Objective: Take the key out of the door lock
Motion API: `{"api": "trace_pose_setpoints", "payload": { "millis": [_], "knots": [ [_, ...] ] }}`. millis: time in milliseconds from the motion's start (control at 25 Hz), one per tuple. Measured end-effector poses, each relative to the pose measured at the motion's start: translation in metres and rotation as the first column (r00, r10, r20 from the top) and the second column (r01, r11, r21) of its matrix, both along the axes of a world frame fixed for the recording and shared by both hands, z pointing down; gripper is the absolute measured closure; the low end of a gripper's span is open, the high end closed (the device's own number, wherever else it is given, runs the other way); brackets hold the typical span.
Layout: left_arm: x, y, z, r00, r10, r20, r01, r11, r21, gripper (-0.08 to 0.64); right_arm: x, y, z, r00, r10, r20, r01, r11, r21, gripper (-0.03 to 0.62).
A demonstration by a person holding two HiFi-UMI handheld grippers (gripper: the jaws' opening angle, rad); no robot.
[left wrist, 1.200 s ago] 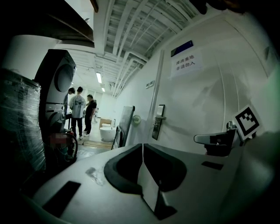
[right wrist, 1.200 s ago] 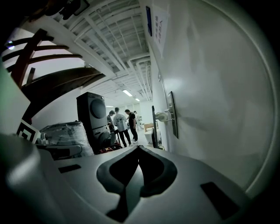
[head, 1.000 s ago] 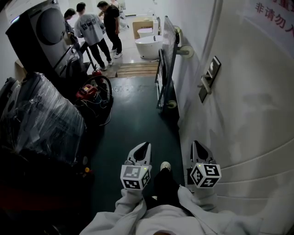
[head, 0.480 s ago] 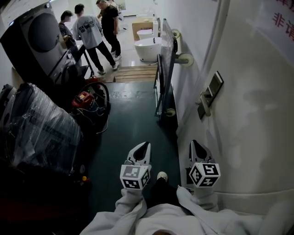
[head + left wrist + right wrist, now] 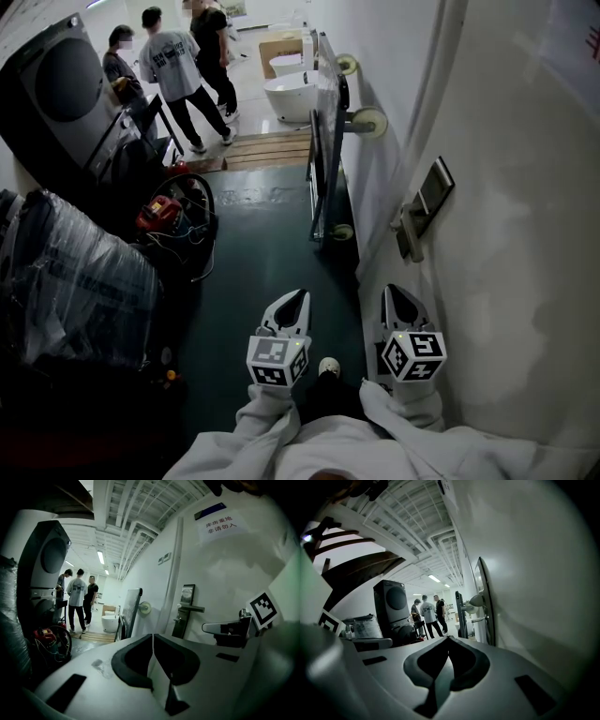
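A dark lock plate with a lever handle (image 5: 419, 211) sits on the white door (image 5: 525, 281) to my right, ahead of both grippers. In the left gripper view the lock plate (image 5: 183, 613) faces me. In the right gripper view the lock plate (image 5: 485, 603) shows edge-on, and a thin piece (image 5: 478, 619) sticks out below the handle; I cannot tell if it is the key. My left gripper (image 5: 294, 300) (image 5: 153, 637) is shut and holds nothing. My right gripper (image 5: 392, 294) (image 5: 448, 640) is also shut and bare, close beside the door and short of the lock.
A tall panel on a wheeled cart (image 5: 323, 141) leans by the wall ahead. On the left are a plastic-wrapped bulk (image 5: 66, 281), a red tool with cables (image 5: 159, 211) and a large drum machine (image 5: 56, 94). Three people (image 5: 173, 66) stand far off by a white tub (image 5: 289, 94).
I have moved forward along the corridor: the lock plate has drifted lower and nearer in the head view. Both grippers stay shut and hold the same spot before me.
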State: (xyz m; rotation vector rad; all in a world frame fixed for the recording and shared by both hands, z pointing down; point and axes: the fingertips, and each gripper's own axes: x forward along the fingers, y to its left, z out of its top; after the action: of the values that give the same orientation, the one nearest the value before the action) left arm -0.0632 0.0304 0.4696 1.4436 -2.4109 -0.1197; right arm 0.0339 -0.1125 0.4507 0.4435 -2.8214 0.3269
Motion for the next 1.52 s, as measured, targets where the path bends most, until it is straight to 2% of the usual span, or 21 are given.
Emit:
{"api": "trace_pose_setpoints", "payload": {
  "millis": [320,600,840,960,1240,1360,1520],
  "knots": [
    [-0.007,-0.043,0.003,0.998,0.065,-0.001,-0.065,0.998,0.01,0.54,-0.007,-0.018,0.009,1.0,0.02,-0.004,-0.02,1.0,-0.007,0.54],
    [-0.008,-0.061,0.008,0.994,0.112,-0.018,-0.112,0.994,0.019,0.54,-0.007,-0.028,0.014,0.998,0.054,-0.018,-0.054,0.999,0.0,0.54],
    [-0.027,-0.079,0.011,0.989,0.149,-0.021,-0.148,0.989,0.021,0.538,-0.002,-0.043,0.015,0.991,0.128,-0.027,-0.128,0.992,0.009,0.54],
    [-0.037,-0.092,0.011,0.982,0.188,-0.024,-0.188,0.982,0.018,0.54,0.004,-0.053,0.015,0.981,0.194,-0.031,-0.193,0.981,0.008,0.54],
    [-0.054,-0.117,0.006,0.947,0.32,-0.032,-0.32,0.947,0.01,0.54,0.013,-0.064,0.009,0.933,0.359,-0.036,-0.359,0.933,0.004,0.54],
    [-0.056,-0.132,0.005,0.921,0.387,-0.037,-0.387,0.922,0.008,0.54,0.014,-0.066,0.008,0.908,0.417,-0.039,-0.418,0.909,0.003,0.54],
    [-0.051,-0.15,0.006,0.876,0.48,-0.04,-0.48,0.877,0.014,0.539,0.019,-0.066,0.009,0.869,0.493,-0.043,-0.494,0.87,0.005,0.54]
  ]
}}
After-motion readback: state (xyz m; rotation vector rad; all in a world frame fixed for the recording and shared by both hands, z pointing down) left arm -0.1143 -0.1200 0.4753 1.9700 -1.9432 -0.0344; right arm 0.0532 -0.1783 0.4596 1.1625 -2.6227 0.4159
